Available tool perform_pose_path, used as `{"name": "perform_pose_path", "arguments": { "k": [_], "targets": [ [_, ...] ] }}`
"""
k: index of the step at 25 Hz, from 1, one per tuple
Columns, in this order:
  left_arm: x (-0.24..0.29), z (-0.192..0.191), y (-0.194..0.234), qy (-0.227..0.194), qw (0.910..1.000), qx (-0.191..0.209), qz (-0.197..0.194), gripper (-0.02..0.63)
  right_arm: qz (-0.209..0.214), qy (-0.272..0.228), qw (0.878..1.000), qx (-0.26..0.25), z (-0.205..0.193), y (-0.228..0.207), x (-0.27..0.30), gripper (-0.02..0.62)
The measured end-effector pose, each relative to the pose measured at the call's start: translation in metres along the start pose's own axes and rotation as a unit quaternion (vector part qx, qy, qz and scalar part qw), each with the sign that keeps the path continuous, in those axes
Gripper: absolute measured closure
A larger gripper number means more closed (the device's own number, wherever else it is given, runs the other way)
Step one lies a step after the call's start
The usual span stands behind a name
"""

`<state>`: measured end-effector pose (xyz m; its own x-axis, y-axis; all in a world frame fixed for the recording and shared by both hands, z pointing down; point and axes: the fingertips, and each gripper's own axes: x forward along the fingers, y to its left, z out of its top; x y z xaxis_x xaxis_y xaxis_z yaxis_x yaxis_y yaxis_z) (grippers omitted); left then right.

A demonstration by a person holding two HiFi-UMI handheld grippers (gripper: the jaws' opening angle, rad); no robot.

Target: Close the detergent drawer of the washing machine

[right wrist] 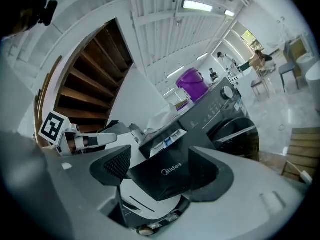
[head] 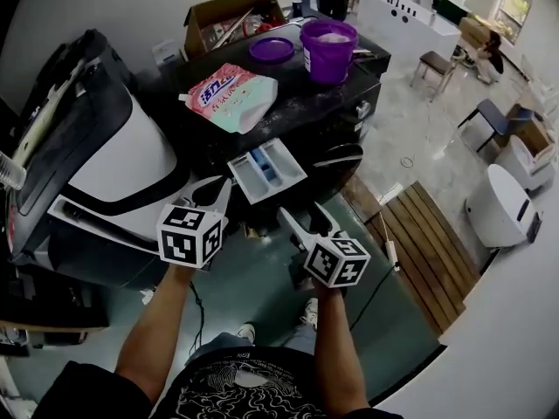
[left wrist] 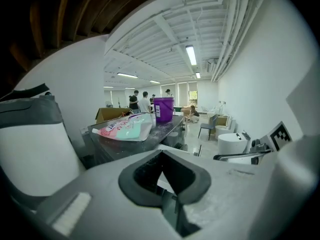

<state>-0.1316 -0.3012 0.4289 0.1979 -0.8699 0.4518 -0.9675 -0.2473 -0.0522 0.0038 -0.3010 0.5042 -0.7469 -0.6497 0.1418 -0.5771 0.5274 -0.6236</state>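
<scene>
The dark washing machine (head: 336, 112) stands ahead with its detergent drawer (head: 265, 172) pulled out, a white tray with a blue compartment. My right gripper (head: 300, 209) sits just in front of the drawer, open. In the right gripper view the drawer's dark front panel (right wrist: 170, 178) fills the gap between the jaws of my right gripper (right wrist: 164, 168); I cannot tell if it touches them. My left gripper (head: 224, 185) hovers to the left of the drawer. In the left gripper view my left gripper (left wrist: 162, 176) has its pads meeting along a seam, with nothing held.
On the machine's top lie a pink-and-green detergent pouch (head: 231, 94), a purple bucket (head: 328, 51) and a purple lid (head: 272, 51). A cardboard box (head: 229, 16) stands behind. A black-and-white appliance (head: 113, 164) crowds the left. Wooden decking (head: 432, 243) lies to the right.
</scene>
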Motion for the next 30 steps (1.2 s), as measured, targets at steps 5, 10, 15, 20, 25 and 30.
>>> {"name": "perform_pose_path", "arguments": {
  "k": [5, 10, 15, 20, 25, 30],
  "targets": [
    [0.002, -0.009, -0.005, 0.006, 0.9991, -0.025, 0.034, 0.604, 0.032, 0.01, 0.999, 0.042, -0.01, -0.018, 0.009, 0.222],
    [-0.002, -0.014, -0.01, 0.014, 0.9975, -0.031, 0.062, 0.604, 0.046, 0.023, 0.996, 0.075, -0.023, -0.032, 0.019, 0.221],
    [-0.006, -0.024, -0.006, 0.024, 0.9946, -0.039, 0.093, 0.606, 0.061, 0.034, 0.992, 0.104, -0.034, -0.043, 0.029, 0.218],
    [-0.013, -0.033, 0.002, 0.035, 0.9902, -0.055, 0.124, 0.604, 0.075, 0.05, 0.988, 0.122, -0.04, -0.046, 0.042, 0.212],
    [-0.017, -0.038, 0.006, 0.036, 0.9862, -0.068, 0.147, 0.604, 0.084, 0.062, 0.984, 0.142, -0.048, -0.053, 0.044, 0.202],
    [-0.022, -0.043, 0.007, 0.038, 0.982, -0.081, 0.166, 0.604, 0.096, 0.078, 0.981, 0.149, -0.05, -0.052, 0.049, 0.198]
  ]
}}
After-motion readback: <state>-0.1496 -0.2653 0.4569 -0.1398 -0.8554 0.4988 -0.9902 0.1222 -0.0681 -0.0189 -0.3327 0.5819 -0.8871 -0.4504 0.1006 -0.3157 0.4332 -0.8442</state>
